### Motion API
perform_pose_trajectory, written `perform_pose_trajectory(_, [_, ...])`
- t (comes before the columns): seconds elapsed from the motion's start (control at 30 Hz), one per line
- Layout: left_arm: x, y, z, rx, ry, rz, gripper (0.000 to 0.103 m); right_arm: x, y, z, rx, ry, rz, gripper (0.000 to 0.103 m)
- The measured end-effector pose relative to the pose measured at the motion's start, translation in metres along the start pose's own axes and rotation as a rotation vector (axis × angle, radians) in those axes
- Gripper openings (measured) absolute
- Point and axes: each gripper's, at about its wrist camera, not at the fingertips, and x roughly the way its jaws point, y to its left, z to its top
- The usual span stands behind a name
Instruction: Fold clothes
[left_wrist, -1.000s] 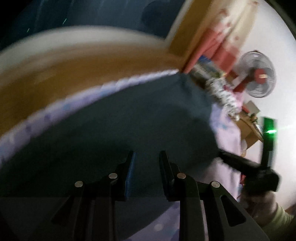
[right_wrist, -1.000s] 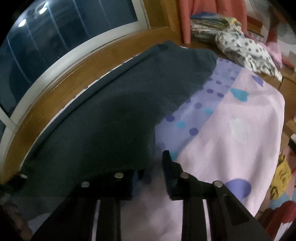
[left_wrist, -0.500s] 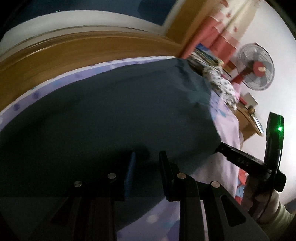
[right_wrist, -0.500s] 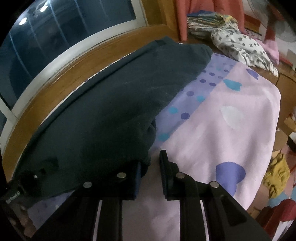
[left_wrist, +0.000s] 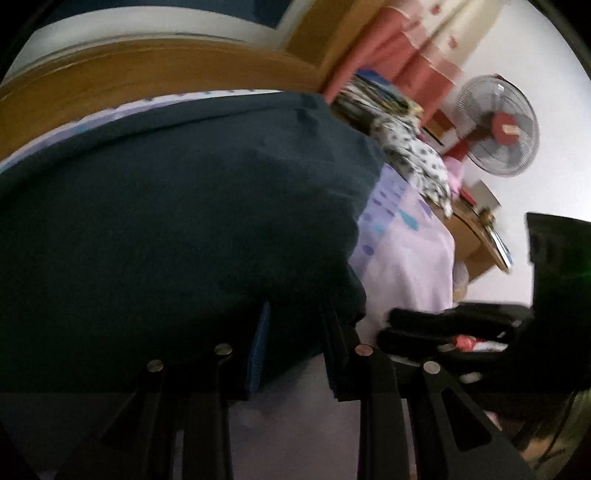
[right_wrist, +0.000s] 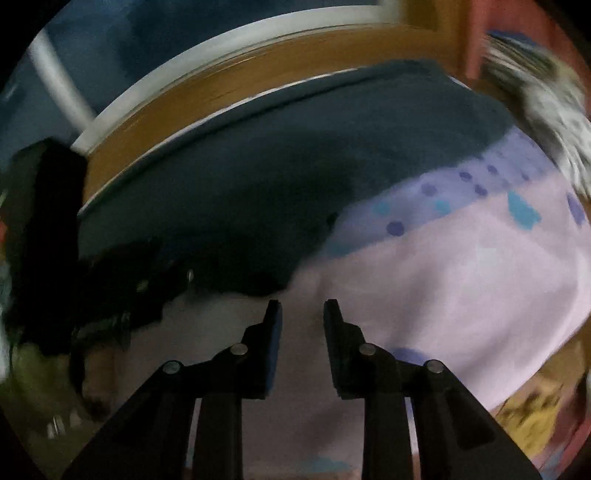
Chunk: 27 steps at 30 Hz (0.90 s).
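Observation:
A dark navy garment lies spread over the far side of a bed with a lilac patterned sheet. My left gripper is shut on the garment's near corner, and dark cloth fills the gap between its fingers. In the right wrist view, the same garment ends just beyond my right gripper. That gripper's jaws are opening, with only bare sheet between them. The right gripper also shows close to the right of the left one, its fingers off the cloth.
A wooden ledge and a window frame run behind the bed. A spotted white garment and stacked clothes lie at the far corner, near a pink curtain and a fan. Yellow cloth lies off the bed's right edge.
The right gripper has let go of the garment's edge, rolled and drawn back slightly. The left gripper has carried its corner of the cloth to the right, close to the right gripper.

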Motion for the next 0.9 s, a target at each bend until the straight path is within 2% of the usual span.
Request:
perform_pose_trajectory(0.1, [-0.001, -0.003, -0.002, -0.066, -0.021, 0.057, 0.027, -0.019, -0.013, 0.03, -0.169, -0.042, 0.056, 0.023])
perform_pose_trajectory(0.2, [0.001, -0.007, -0.006, -0.131, -0.062, 0.119, 0.027, -0.008, -0.005, 0.075, -0.318, -0.074, 0.164, 0.023])
perform_pose_trajectory(0.3, [0.001, -0.012, -0.01, -0.194, -0.106, 0.177, 0.027, 0.032, 0.021, 0.12, -0.449, -0.052, 0.262, 0.023])
perform_pose_trajectory(0.47, [0.004, -0.019, -0.011, -0.234, -0.13, 0.241, 0.027, 0.111, 0.088, 0.162, -0.608, 0.046, 0.299, 0.023])
perform_pose_trajectory(0.6, [0.002, -0.017, -0.014, -0.254, -0.147, 0.243, 0.027, 0.148, 0.114, 0.189, -0.631, 0.05, 0.275, 0.023])
perform_pose_trajectory(0.73, [0.0, -0.013, -0.014, -0.259, -0.153, 0.232, 0.027, 0.172, 0.12, 0.225, -0.56, 0.059, 0.261, 0.02])
perform_pose_trajectory(0.9, [-0.005, -0.007, -0.01, -0.267, -0.144, 0.207, 0.027, 0.167, 0.114, 0.241, -0.482, 0.014, 0.235, 0.022])
